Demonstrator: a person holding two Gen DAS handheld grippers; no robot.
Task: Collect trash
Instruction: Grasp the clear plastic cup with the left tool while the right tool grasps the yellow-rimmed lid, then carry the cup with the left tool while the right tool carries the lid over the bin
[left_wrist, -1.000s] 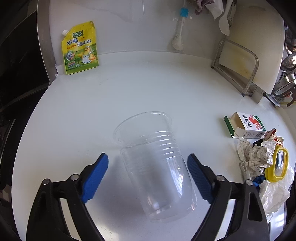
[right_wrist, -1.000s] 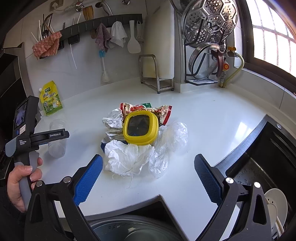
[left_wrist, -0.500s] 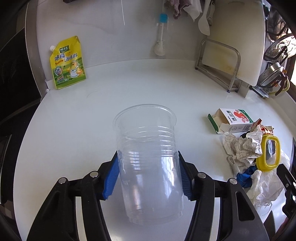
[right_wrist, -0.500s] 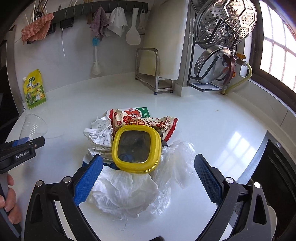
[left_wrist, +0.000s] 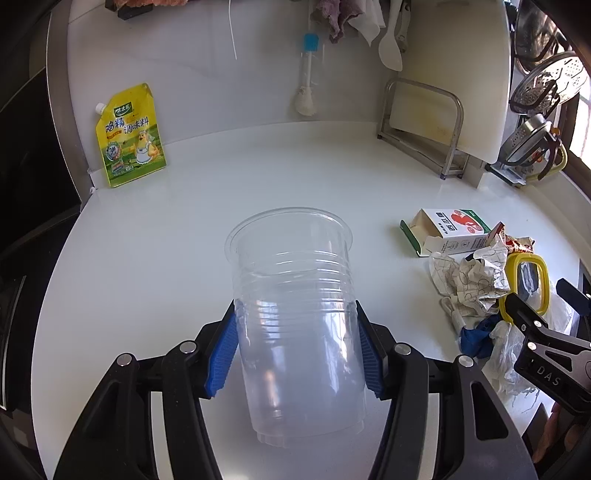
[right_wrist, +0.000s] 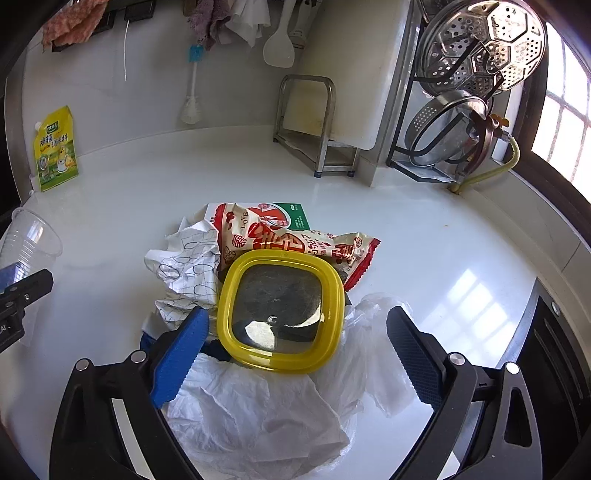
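Observation:
A stack of clear plastic cups (left_wrist: 295, 295) stands tilted between the blue pads of my left gripper (left_wrist: 295, 310), which is shut on its ribbed wall; the same cups (right_wrist: 29, 240) show at the left edge of the right wrist view. My right gripper (right_wrist: 297, 314) is open just above a trash pile, one finger on each side of a yellow-rimmed lid (right_wrist: 280, 310). Under and around the lid lie a red snack wrapper (right_wrist: 295, 240), crumpled printed paper (right_wrist: 188, 266) and a white plastic bag (right_wrist: 258, 417). A small carton (left_wrist: 454, 229) lies behind the pile.
A yellow seasoning pouch (left_wrist: 129, 136) leans on the back wall. A cutting board in a metal rack (left_wrist: 443, 110) and a steamer rack (right_wrist: 480, 55) stand at the back right. The white counter (left_wrist: 221, 177) drops to a dark edge (right_wrist: 554, 350) on the right.
My left gripper closed on the cups, which were lying loose between open jaws, and raised them slightly. My right gripper moved in and down over the pile, so the yellow lid now sits between its fingers.

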